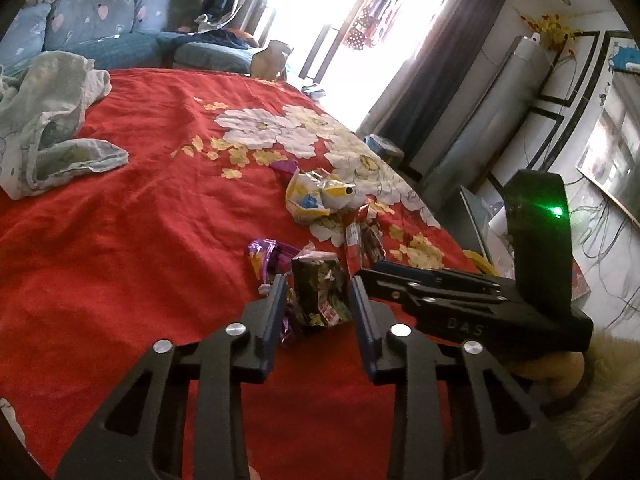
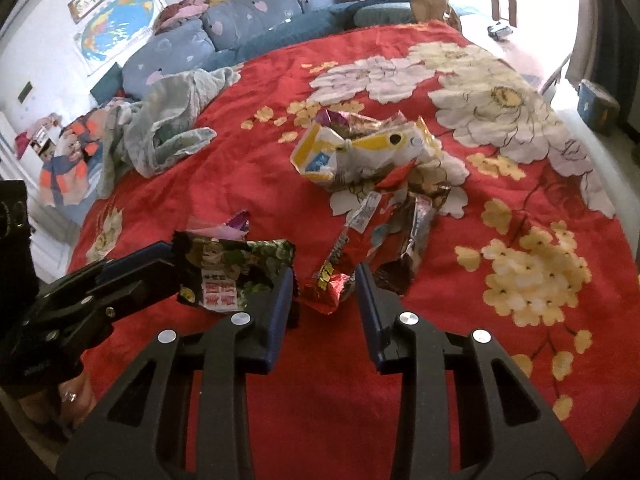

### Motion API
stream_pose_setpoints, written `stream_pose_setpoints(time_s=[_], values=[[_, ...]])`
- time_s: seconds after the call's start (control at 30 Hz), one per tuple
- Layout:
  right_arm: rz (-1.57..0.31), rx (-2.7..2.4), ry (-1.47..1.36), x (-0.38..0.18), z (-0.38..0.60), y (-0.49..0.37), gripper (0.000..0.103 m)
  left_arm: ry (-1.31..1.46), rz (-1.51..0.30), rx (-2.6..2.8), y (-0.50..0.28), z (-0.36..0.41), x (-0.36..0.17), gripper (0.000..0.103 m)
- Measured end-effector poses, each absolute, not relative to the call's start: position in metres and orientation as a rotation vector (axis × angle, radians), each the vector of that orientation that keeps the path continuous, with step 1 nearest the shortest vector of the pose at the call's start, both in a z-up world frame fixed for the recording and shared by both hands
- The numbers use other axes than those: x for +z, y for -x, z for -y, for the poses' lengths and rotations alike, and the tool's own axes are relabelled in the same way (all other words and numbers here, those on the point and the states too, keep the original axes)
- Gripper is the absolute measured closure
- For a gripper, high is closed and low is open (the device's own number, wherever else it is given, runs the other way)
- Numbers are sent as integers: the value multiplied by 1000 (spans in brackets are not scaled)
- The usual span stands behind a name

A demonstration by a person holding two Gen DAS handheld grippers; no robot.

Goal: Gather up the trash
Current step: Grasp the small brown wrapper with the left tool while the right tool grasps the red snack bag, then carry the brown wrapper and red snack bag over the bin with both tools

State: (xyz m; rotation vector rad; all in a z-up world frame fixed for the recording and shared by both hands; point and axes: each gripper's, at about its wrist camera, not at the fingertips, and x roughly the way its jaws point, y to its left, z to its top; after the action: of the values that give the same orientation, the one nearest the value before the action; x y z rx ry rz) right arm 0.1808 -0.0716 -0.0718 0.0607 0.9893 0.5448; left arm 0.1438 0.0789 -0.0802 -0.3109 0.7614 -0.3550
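Note:
Snack wrappers lie on a red flowered bedspread (image 1: 120, 208). A dark green wrapper (image 1: 320, 292) sits between the fingers of my left gripper (image 1: 318, 300), whose jaws stand open around it; whether they touch it I cannot tell. In the right wrist view the same wrapper (image 2: 236, 268) is at the left gripper's tip. My right gripper (image 2: 324, 284) is open, with a red foil wrapper (image 2: 332, 288) between its fingertips. Beyond lie a yellow and white bag (image 2: 352, 152), a red strip wrapper (image 1: 354, 240) and a purple wrapper (image 1: 266, 256).
A crumpled grey-green cloth (image 1: 52, 120) lies at the far left of the bed. A blue sofa (image 1: 100, 28) stands behind it. The bed's right edge drops to a floor with a blue box (image 2: 596, 104). The right gripper's body (image 1: 480, 304) is close on my right.

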Motion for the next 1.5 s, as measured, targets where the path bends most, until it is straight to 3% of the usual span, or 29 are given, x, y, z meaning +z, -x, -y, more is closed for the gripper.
stream_pose_setpoints(time_s=[0.53, 1.5], values=[[-1015, 551, -115, -85, 82, -183, 87, 270, -774, -364, -144, -66, -82, 95], [-828, 537, -80, -22, 130, -155, 87, 259, -639, -383, -136, -56, -28, 97]])
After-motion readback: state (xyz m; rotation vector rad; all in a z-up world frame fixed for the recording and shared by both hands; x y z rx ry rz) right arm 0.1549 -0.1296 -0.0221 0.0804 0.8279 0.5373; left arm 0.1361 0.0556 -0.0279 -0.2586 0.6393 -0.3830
